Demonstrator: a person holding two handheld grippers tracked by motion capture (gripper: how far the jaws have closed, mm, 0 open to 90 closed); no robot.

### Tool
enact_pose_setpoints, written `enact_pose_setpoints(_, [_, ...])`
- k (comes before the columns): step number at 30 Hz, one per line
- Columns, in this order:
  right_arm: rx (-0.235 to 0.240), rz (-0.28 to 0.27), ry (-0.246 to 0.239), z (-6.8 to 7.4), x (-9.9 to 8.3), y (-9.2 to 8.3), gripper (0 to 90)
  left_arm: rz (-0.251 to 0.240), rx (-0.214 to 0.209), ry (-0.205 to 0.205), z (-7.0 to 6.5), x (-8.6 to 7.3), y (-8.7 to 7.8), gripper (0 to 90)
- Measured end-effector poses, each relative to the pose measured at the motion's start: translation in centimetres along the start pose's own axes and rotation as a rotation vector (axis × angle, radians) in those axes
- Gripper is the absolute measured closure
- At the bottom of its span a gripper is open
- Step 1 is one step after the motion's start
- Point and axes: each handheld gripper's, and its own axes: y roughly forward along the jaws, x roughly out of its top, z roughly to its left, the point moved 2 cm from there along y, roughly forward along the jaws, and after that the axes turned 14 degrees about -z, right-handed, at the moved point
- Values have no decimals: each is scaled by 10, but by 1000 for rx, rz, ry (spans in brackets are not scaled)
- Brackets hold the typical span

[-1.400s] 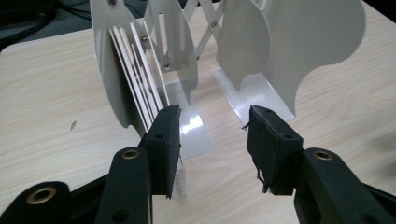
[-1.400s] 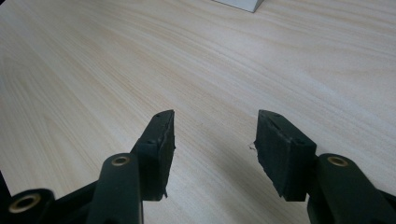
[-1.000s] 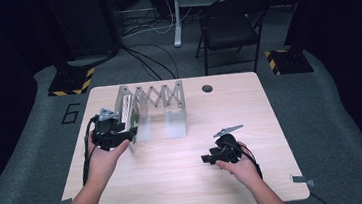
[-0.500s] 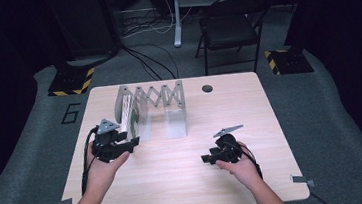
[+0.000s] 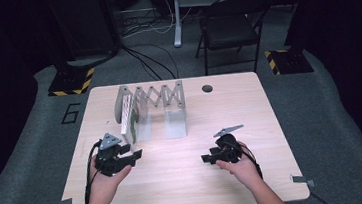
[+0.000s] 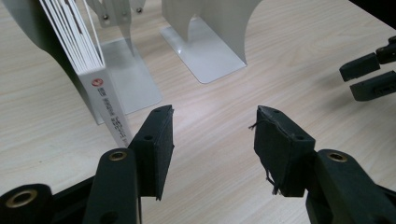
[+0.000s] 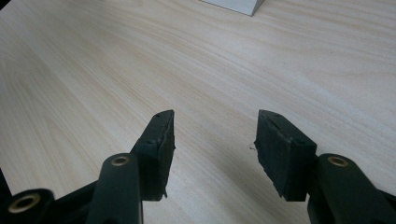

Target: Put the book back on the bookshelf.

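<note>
One book (image 5: 127, 120) stands shelved in the rack (image 5: 150, 101); left gripper (image 6: 212, 133) just beside it, right gripper (image 7: 215, 135) well apart, both open, empty: placing looks done.

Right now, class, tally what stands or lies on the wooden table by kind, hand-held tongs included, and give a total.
Expandable metal book rack: 1
White book, standing in the rack: 1
Black tongs, left and right: 2
Total: 4
</note>
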Motion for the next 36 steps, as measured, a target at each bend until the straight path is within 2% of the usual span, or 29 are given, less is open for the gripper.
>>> enact_pose_setpoints(7, [0,5,2,1,0,0,470,1,-44,36,-5,-16,3,473])
enact_pose_setpoints(21, [0,5,10,1,-1,1,470,30,-80,51,-1,-42,10,475])
enact_pose_setpoints(34, [-1,9,8,1,-1,2,470,39,-51,35,10,-61,12,475])
enact_pose_setpoints(36, [-1,5,9,1,-1,2,470,32,-48,46,12,-63,12,475])
